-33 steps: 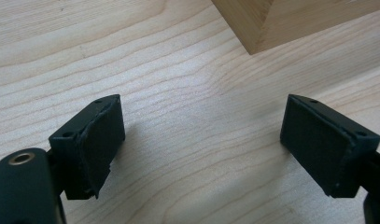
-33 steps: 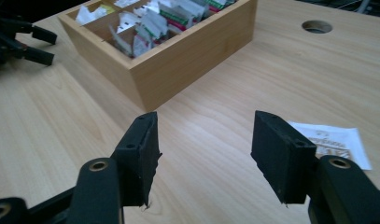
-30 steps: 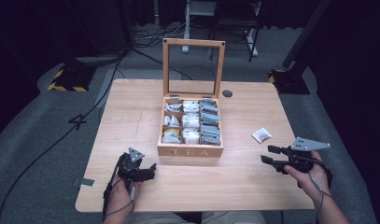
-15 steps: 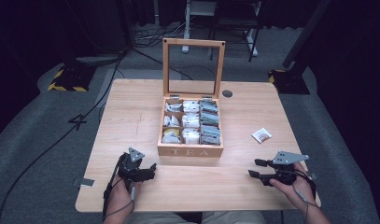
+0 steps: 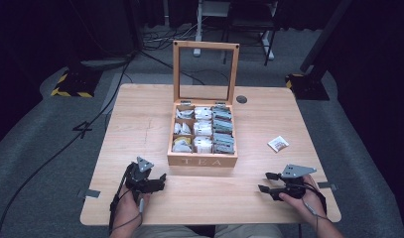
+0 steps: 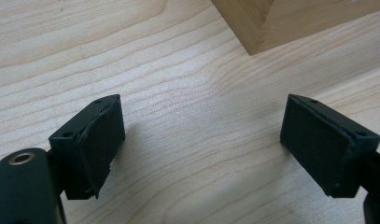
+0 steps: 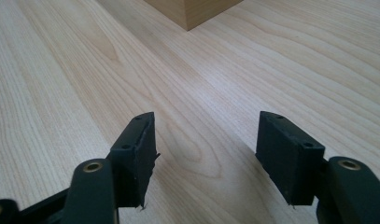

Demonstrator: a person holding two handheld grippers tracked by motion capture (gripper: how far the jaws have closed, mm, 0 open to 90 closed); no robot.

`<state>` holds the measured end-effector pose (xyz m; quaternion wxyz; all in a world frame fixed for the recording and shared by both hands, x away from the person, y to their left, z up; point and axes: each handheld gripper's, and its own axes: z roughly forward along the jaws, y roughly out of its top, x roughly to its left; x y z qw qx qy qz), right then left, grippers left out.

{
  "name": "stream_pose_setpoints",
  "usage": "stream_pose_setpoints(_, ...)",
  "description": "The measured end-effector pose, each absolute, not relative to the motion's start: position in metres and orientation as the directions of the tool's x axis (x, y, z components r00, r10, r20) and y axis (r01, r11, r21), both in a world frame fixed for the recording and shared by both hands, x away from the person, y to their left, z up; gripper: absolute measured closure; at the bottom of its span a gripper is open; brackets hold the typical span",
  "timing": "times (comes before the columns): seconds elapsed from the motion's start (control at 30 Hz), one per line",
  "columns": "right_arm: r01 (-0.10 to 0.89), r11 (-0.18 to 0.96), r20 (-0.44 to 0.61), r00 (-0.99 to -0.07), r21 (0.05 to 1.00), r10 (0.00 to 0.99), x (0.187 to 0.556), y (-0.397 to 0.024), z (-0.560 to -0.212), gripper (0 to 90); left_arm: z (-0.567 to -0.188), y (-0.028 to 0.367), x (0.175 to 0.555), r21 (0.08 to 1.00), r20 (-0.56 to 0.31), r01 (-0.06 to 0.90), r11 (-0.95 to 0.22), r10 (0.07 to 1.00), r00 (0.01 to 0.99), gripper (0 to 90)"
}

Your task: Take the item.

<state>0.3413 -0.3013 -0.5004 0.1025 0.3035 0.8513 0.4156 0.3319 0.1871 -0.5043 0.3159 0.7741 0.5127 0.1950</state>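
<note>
A wooden tea box point(image 5: 203, 159) with its glass lid standing open sits mid-table, its compartments full of tea bags. One loose tea bag packet point(image 5: 278, 144) lies on the table to its right. My left gripper point(image 5: 163, 179) rests low on the table near the box's front left corner point(image 6: 257, 32), jaws open and empty point(image 6: 201, 140). My right gripper point(image 5: 267, 182) sits low near the front right of the table, pointing left toward the box corner point(image 7: 190, 11); its jaws have just been opening and nothing is between them point(image 7: 206, 151).
The wooden table point(image 5: 140, 114) has a round cable hole point(image 5: 241, 99) behind the box. Cables trail from both grippers off the front edge. Dark floor with cables and stands surrounds the table.
My right gripper has come down and moved left toward the table's front, settling low over the wood. The left gripper has stayed put.
</note>
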Motion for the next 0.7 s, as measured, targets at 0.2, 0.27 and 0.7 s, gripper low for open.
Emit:
stream_pose_setpoints(0.2,0.422,0.494,0.052,-0.798,0.76,0.601,0.341,-0.298,-0.503,34.5,-0.504,0.187,0.332,0.689,-0.021,0.67,-0.275,0.917,0.399,14.4)
stream_pose_setpoints(0.27,0.412,0.507,0.038,-0.802,0.757,0.596,0.341,-0.296,-0.503,29.6,-0.504,0.187,0.332,0.689,-0.02,0.67,-0.277,0.916,0.4,14.4)
stream_pose_setpoints(0.7,0.404,0.553,-0.005,-0.805,0.729,0.594,0.342,-0.288,-0.505,11.7,-0.504,0.187,0.332,0.689,-0.021,0.669,-0.278,0.915,0.402,14.4)
